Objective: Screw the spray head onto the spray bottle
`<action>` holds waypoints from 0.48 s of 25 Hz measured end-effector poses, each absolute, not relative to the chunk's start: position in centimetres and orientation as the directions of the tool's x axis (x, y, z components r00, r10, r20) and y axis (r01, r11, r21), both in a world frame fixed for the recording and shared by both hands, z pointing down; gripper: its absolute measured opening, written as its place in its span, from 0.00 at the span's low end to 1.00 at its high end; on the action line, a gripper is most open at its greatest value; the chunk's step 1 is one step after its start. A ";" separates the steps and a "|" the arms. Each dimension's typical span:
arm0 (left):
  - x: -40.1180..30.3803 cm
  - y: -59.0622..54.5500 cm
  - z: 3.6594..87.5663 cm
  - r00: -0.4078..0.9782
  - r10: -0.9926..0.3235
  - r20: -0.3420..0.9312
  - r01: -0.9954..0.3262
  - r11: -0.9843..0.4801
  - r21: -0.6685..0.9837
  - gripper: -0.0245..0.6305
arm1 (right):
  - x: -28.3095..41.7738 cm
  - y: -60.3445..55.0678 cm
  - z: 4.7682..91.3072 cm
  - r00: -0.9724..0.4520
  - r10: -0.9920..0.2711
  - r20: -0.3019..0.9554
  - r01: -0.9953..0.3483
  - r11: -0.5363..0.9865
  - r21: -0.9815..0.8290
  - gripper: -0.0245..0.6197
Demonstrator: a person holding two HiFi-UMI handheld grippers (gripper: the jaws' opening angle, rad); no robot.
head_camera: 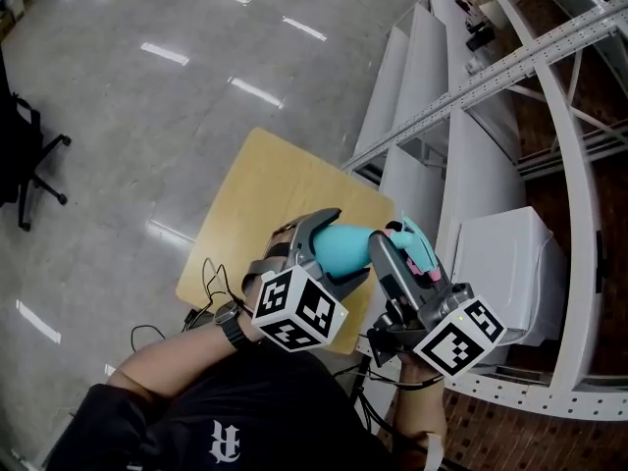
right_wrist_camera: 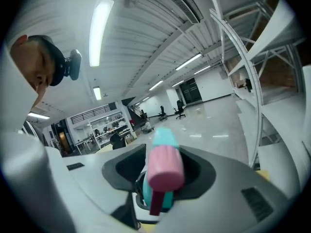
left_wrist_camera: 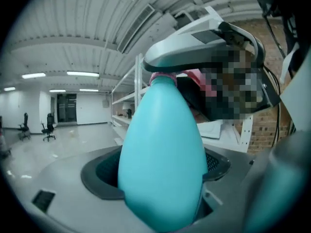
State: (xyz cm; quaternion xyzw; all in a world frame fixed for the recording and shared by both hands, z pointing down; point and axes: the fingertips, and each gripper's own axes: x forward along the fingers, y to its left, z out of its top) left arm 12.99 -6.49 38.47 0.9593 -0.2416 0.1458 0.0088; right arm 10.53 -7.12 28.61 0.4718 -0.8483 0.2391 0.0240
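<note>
The left gripper is clamping the spray bottle. Its jaws are standing wide apart, and each dark pad is pressing against one side of the bottle's teal body. The wide base is sitting deep between the jaws. The body is tapering away from the gripper to a narrow neck, which is carrying a pink collar.

Directly beyond that neck, the right gripper is facing the left gripper, almost tip to tip. Its jaws are standing partly apart and are closing on the spray head, a pink and teal part that is filling the gap between them, with a dark pink piece hanging below it. The spray head is meeting the bottle's neck. The pictures are not showing whether the thread is engaged.

Both grippers are holding their parts in the air, each with a marker cube at the end nearer the person. Below them, a wooden table is standing on a glossy grey floor. On the right gripper's side, white shelving is running away from the person. Well beyond the left gripper's side, a black office chair is standing on the floor.
</note>
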 end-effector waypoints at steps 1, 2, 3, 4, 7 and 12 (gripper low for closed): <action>13.1 -6.5 38.4 0.851 -0.448 0.275 -0.460 -0.888 -0.022 0.69 | 10.4 -7.0 28.6 -0.552 -0.788 0.271 -0.814 0.440 -0.380 0.27; 13.1 -6.5 38.4 0.858 -0.439 0.267 -0.456 -0.890 0.001 0.69 | 10.2 -6.7 28.5 -0.555 -0.787 0.272 -0.814 0.444 -0.375 0.28; 13.0 -6.5 38.3 0.864 -0.432 0.260 -0.452 -0.892 0.020 0.69 | 10.1 -6.5 28.4 -0.558 -0.784 0.272 -0.813 0.451 -0.369 0.29; 13.0 -6.5 38.2 0.869 -0.425 0.254 -0.449 -0.893 0.038 0.69 | 10.0 -6.3 28.3 -0.561 -0.781 0.274 -0.813 0.457 -0.361 0.29; 13.2 -6.4 38.2 0.876 -0.413 0.248 -0.440 -0.895 0.067 0.69 | 10.2 -6.1 28.2 -0.554 -0.780 0.290 -0.822 0.458 -0.338 0.29; 13.2 -6.1 38.3 0.900 -0.367 0.234 -0.405 -0.903 0.141 0.69 | 10.0 -4.6 27.5 -0.573 -0.761 0.304 -0.817 0.503 -0.281 0.29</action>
